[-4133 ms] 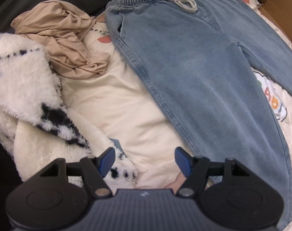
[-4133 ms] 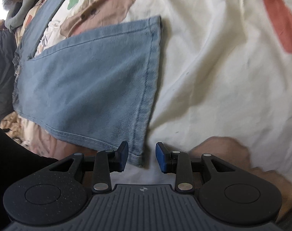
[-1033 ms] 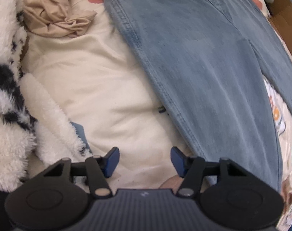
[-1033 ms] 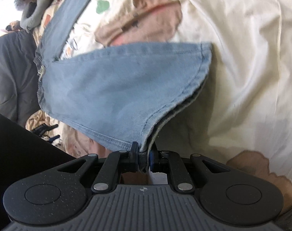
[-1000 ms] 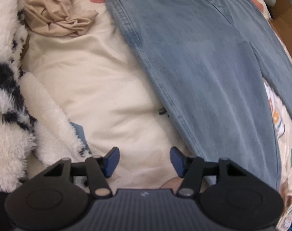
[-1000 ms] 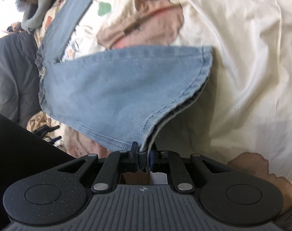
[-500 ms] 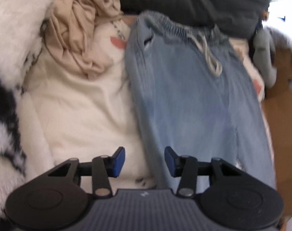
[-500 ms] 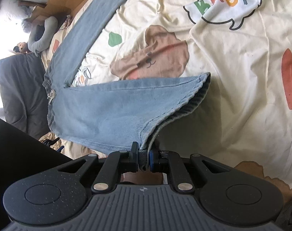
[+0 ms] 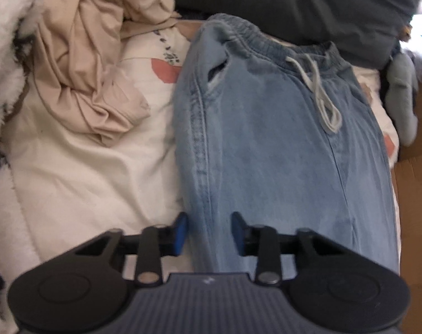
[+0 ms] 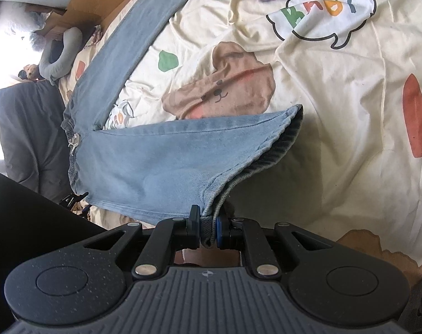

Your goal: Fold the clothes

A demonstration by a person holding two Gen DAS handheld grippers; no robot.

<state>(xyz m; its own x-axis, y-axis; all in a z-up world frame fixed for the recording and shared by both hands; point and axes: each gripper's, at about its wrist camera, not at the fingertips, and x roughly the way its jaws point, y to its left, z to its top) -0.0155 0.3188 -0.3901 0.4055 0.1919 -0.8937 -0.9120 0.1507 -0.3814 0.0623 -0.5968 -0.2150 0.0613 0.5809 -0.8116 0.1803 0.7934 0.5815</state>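
One jeans (image 10: 160, 161) — right tongs (image 10: 206, 229) pinching hem.

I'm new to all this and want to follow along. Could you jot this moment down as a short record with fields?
Garment: jeans, light blue, drawstring waist
Surface: printed bedsheet
Right gripper: shut on a hem corner, leg end lifted
Left gripper: open, straddling the jeans' side seam
Nearby: beige garment, fluffy blanket
Fold: not yet made

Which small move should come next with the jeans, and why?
Probably shut the left gripper on the jeans. It is open astride their side seam, while the right gripper already holds the lifted leg hem; then both can probably carry that leg over.
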